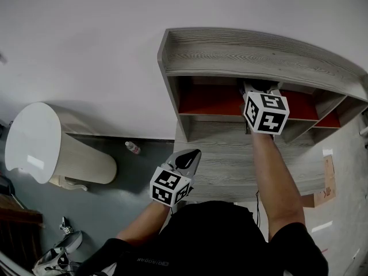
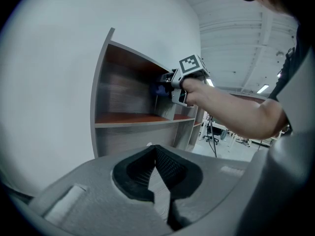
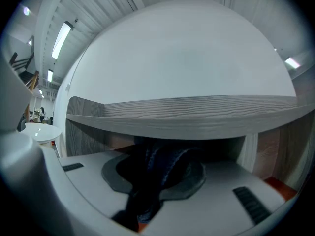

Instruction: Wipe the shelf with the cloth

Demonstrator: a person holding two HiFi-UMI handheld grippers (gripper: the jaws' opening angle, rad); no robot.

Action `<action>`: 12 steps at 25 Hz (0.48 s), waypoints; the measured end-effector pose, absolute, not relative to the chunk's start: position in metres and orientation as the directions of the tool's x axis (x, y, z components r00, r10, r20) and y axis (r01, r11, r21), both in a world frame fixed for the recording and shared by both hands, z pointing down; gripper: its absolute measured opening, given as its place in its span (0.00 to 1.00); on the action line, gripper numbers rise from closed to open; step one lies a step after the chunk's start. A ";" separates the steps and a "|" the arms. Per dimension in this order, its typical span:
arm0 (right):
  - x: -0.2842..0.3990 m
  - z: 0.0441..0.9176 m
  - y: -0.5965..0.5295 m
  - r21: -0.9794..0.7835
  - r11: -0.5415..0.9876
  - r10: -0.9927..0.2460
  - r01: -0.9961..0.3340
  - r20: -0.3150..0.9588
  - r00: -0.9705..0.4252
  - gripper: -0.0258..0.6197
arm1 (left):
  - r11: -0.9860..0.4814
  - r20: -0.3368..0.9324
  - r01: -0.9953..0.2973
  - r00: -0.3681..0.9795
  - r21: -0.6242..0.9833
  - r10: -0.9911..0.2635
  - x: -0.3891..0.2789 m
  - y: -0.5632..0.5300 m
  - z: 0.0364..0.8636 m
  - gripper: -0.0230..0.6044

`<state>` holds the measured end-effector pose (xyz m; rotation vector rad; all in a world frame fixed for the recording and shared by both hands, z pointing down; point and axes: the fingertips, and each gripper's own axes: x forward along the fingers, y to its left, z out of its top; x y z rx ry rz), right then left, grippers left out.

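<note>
Now the right gripper (image 1: 259, 88) clamps a dark, probably blue cloth (image 3: 165, 173) inside the shelf (image 1: 247, 53); the left gripper (image 1: 191, 155) is closed, empty.

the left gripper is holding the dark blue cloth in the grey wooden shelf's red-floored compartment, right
No: the right gripper holds the dark blue cloth in the grey wooden shelf, in its red-floored compartment, as the right gripper view shows. The left gripper is shut on nothing, outside it.

Grey wood-grain shelf (image 1: 253, 56), matt; its compartment floors (image 1: 210, 99) smooth red. Dark blue cloth (image 3: 165, 168), soft creased fabric. At frame left, round table (image 1: 31, 140), glossy white top.
</note>
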<state>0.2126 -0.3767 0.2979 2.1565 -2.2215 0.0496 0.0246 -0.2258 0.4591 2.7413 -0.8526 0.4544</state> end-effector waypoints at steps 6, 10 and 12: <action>0.194 0.305 -0.381 0.017 0.056 -0.996 -0.998 0.070 -0.055 0.19 | -0.798 0.359 -0.589 0.778 0.129 -0.516 0.021 -0.225 0.459 0.05; 0.174 0.309 -0.387 0.029 0.090 -0.993 -0.996 0.082 -0.087 0.19 | -0.788 0.359 -0.601 0.770 0.132 -0.527 0.014 -0.226 0.460 0.05; 0.163 0.309 -0.391 0.035 0.109 -0.991 -0.993 0.084 -0.106 0.19 | -0.782 0.359 -0.609 0.765 0.132 -0.534 0.010 -0.226 0.459 0.05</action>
